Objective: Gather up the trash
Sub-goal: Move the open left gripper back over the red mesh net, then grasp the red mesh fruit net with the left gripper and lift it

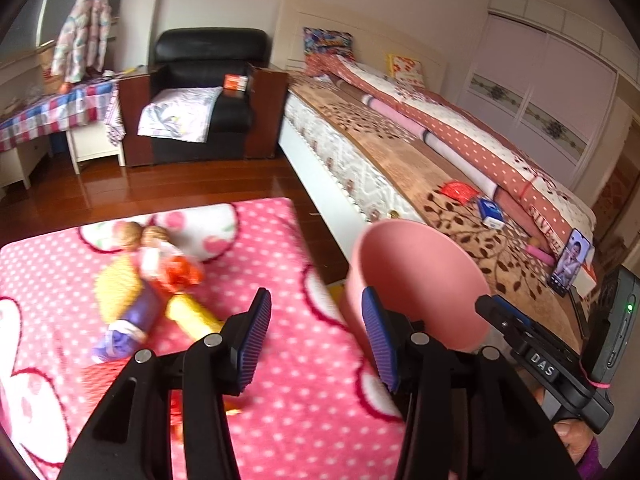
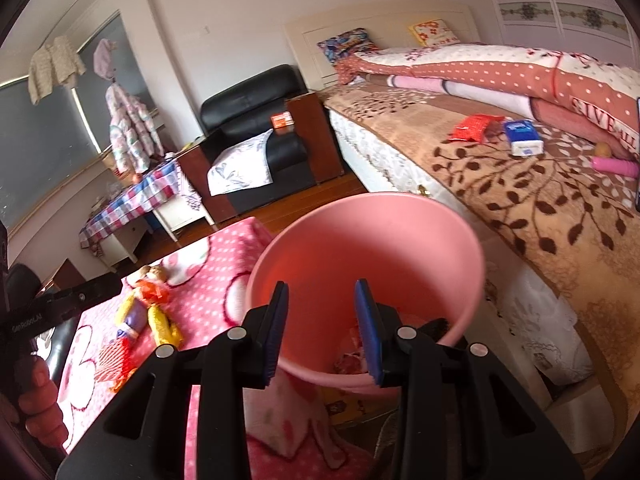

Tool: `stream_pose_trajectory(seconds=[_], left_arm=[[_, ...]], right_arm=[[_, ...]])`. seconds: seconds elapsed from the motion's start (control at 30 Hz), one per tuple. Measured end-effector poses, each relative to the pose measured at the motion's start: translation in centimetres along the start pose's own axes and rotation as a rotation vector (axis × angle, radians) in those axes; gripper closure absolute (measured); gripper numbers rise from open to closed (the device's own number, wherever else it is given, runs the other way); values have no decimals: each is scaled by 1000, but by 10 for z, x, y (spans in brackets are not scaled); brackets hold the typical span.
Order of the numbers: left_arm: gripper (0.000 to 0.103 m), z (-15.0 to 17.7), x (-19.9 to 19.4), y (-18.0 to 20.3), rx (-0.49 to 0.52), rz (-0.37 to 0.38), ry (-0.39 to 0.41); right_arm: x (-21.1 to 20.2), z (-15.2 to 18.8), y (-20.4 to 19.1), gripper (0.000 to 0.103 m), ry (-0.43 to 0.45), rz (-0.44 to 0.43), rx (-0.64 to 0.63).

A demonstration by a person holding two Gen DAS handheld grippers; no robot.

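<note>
A pink bin (image 2: 372, 240) stands between the pink dotted blanket (image 2: 208, 280) and the bed; red wrapper trash (image 2: 352, 360) lies in its bottom. The bin also shows in the left wrist view (image 1: 416, 280). A pile of wrappers, orange, yellow and purple (image 1: 152, 288), lies on the blanket (image 1: 280, 360), also seen in the right wrist view (image 2: 144, 312). My left gripper (image 1: 316, 340) is open and empty above the blanket, right of the pile. My right gripper (image 2: 322, 330) is open and empty over the bin's mouth. A red wrapper (image 2: 474, 126) and a blue-white pack (image 2: 524, 136) lie on the bed.
The bed (image 1: 460, 208) with a brown leaf cover runs along the right; a phone (image 1: 570, 262) stands on it. A black armchair (image 1: 204, 92) and a table with a checked cloth (image 1: 52, 112) stand at the back. Wooden floor (image 1: 180, 184) lies between.
</note>
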State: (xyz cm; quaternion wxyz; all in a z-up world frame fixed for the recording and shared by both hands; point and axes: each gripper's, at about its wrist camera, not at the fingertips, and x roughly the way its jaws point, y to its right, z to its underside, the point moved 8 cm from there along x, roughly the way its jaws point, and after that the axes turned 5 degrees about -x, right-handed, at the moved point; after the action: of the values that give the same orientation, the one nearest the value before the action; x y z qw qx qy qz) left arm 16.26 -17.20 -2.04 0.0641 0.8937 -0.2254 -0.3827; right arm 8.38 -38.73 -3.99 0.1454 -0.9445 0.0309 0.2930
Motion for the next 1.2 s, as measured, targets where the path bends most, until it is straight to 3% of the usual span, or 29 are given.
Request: stream_pose_trajectory(seconds=[0.3, 0.6, 0.8, 1.2], left_arm=[[56, 13, -35, -75, -92, -119, 25], [56, 57, -63, -144, -154, -222, -29], [56, 80, -59, -159, -169, -244, -86], [52, 90, -32, -170, -227, -252, -130]], right_arm=[[1, 13, -49, 68, -26, -73, -100], [11, 34, -81, 68, -88, -133, -160], [16, 43, -92, 68, -123, -156, -179], [22, 53, -102, 68, -155, -157, -203]])
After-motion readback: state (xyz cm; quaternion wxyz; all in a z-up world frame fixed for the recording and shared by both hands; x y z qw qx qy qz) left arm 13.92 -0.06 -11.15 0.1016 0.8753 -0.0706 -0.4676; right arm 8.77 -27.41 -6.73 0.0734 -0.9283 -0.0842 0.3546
